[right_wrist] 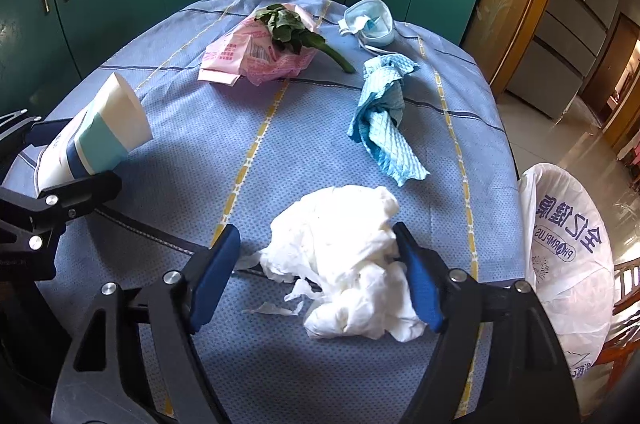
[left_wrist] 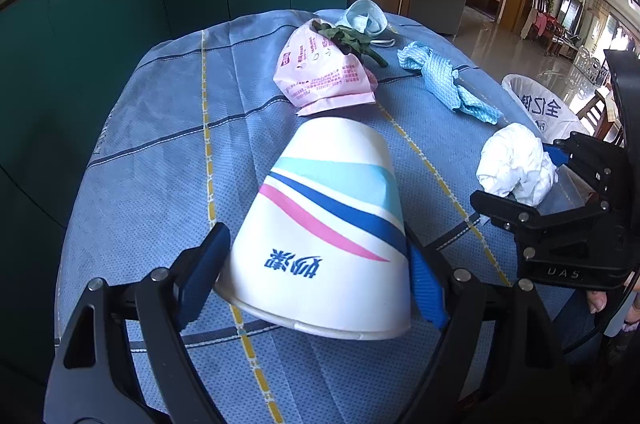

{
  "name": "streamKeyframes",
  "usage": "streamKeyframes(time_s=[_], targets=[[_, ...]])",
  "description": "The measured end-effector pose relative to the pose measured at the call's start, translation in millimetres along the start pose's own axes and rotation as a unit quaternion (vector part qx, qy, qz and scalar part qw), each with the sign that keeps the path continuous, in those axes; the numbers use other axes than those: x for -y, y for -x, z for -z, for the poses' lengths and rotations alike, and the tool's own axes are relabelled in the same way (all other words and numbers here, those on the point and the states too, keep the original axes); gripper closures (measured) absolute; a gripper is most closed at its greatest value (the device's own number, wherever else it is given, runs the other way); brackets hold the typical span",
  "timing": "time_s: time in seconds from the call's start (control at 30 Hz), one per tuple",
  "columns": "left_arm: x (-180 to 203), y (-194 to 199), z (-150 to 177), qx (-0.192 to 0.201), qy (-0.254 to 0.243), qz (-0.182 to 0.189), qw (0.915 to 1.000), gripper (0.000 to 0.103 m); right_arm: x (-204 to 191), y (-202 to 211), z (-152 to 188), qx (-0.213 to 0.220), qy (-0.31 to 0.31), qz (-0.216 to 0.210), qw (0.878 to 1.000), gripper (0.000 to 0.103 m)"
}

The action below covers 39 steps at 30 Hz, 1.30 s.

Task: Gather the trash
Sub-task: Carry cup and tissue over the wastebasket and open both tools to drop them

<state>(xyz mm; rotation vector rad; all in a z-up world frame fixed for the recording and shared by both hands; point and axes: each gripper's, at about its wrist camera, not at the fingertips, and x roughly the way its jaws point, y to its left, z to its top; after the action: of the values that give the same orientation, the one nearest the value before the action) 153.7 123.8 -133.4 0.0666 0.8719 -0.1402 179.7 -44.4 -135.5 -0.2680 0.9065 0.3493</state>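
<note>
the crumpled tissue wad (right_wrist: 348, 260) lies near the front edge of the tabletop (right_wrist: 224, 151), between the blue pads of the right claw (right_wrist: 318, 278), whose jaws stand apart; the right pad seems to touch the paper, the left pad stands clear of it, so nothing is clamped. it looks feather-light, soft and loose, with torn shreds trailing at its near side, so i'd judge a pinch across the thick middle of the wad would hold best, and a weak one might leave scraps behind. over on the left, the paper cup (left_wrist: 324, 224) lies tipped on its side with its rim toward the left claw (left_wrist: 316, 274), both pads set against the wide end, so it seems held there. the cup is light and thin-walled and will likely dent if squeezed hard. further back rest a pink wrapper (right_wrist: 256, 59) with a wilted green leaf (right_wrist: 292, 27) on it, a face mask (right_wrist: 370, 21) and a blue cloth (right_wrist: 384, 119). the white bin bag (right_wrist: 560, 256) stands open just off the right edge.
</note>
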Motion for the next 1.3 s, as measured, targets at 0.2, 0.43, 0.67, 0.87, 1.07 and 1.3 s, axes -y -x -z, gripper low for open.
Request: streamKeyframes(time_s=[0.2, 0.43, 0.67, 0.87, 1.07, 1.3], targets=[[1, 7, -3, 0.014, 0.003, -0.013, 0.9998, 0.020, 0, 5, -1, 0.009, 0.001, -0.017, 1.000, 0.060], [9, 29, -13, 0.046, 0.005, -0.015, 0.9988, 0.020, 14, 31, -4, 0.043, -0.017, -0.017, 0.999, 0.062], [31, 48, -34, 0.078, -0.005, -0.003, 0.9969, 0.020, 44, 64, -3, 0.081, -0.050, -0.010, 0.995, 0.062], [70, 52, -61, 0.101, -0.029, 0.021, 0.9942, 0.020, 91, 96, 7, 0.108, -0.081, 0.064, 0.989, 0.062], [128, 43, -91, 0.120, -0.057, 0.057, 0.9895, 0.020, 151, 119, 30, 0.113, -0.137, 0.130, 0.975, 0.062], [198, 17, -116, 0.115, -0.083, 0.105, 0.9842, 0.020, 215, 132, 69, 0.107, -0.199, 0.169, 0.959, 0.062]])
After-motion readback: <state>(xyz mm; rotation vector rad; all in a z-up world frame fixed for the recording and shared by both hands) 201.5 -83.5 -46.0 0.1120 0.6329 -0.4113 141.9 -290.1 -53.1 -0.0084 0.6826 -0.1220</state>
